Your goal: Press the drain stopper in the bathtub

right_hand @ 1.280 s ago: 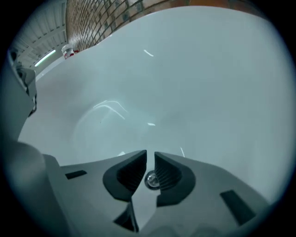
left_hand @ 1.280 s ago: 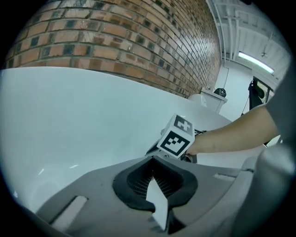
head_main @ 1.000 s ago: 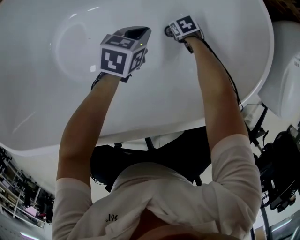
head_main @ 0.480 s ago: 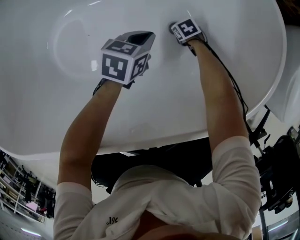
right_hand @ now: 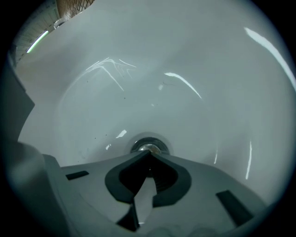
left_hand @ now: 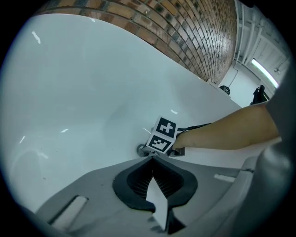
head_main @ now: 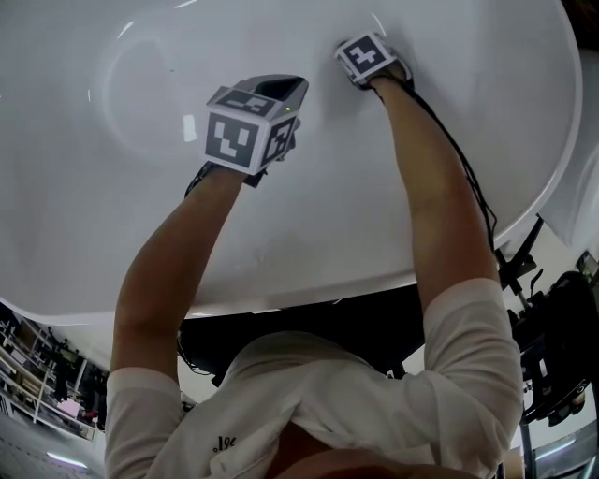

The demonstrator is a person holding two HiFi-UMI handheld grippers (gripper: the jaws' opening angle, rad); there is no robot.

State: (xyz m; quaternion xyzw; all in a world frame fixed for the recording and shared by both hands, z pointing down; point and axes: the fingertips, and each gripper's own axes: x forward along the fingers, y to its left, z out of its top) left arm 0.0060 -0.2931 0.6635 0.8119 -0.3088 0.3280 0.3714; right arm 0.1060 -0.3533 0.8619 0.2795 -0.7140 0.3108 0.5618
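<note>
White bathtub [head_main: 94, 234] fills the view, brick wall [left_hand: 185, 32] behind it; right gripper [right_hand: 149, 155] points steeply down, its jaws have just been closing and meet at the tips, nothing between them; left gripper [left_hand: 151, 157], likewise closed and empty, hangs well apart; drain stopper [right_hand: 149, 147] sits straight ahead of the right tips, contact unclear; the right hand is nearer.

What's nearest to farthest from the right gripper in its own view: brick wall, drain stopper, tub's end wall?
1. drain stopper, just past the tips of the right gripper, centre.
2. tub's end wall, beyond, upper left.
3. brick wall, top left, outside the tub.
Its jaws have just been closing, nothing between them.
</note>
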